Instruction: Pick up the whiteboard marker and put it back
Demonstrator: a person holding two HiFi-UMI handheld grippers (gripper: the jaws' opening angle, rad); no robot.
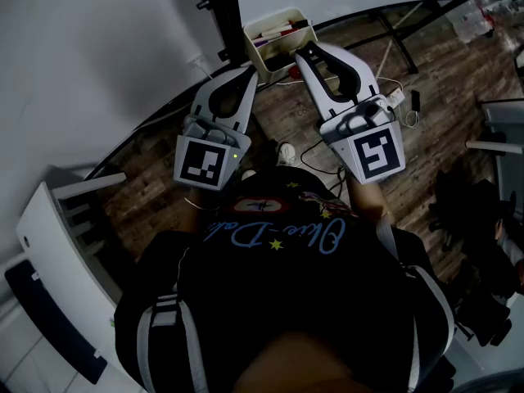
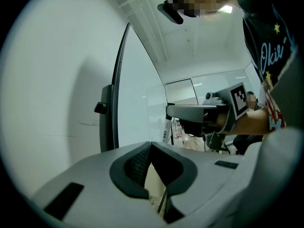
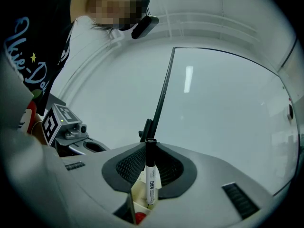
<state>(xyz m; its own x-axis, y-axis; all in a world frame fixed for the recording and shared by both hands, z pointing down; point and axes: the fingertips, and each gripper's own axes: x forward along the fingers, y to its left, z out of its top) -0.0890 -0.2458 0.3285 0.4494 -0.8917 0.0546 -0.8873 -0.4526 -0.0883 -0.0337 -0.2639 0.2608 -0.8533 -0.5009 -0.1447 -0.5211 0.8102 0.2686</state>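
Note:
A white whiteboard marker (image 3: pixel 150 177) with a black cap stands upright between the pads of my right gripper (image 3: pixel 150 171), which is shut on it. In the left gripper view the marker (image 2: pixel 166 132) hangs at the right gripper's tip. Right below it is a cream marker box (image 1: pixel 278 24) on the whiteboard's frame, with a red cap (image 3: pixel 139 217) inside. My right gripper (image 1: pixel 304 52) reaches the box's right edge in the head view. Beside it my left gripper (image 1: pixel 248 72) points at the box's left corner. Its jaws meet with nothing between them (image 2: pixel 153 148).
The whiteboard (image 3: pixel 223 118) fills the front, with a black frame post (image 1: pixel 219 15) and a clamp knob (image 2: pixel 100 108). Cables and a power strip (image 1: pixel 395 98) lie on the wooden floor. A white cabinet (image 1: pixel 57 252) stands left, dark chairs (image 1: pixel 475 211) right.

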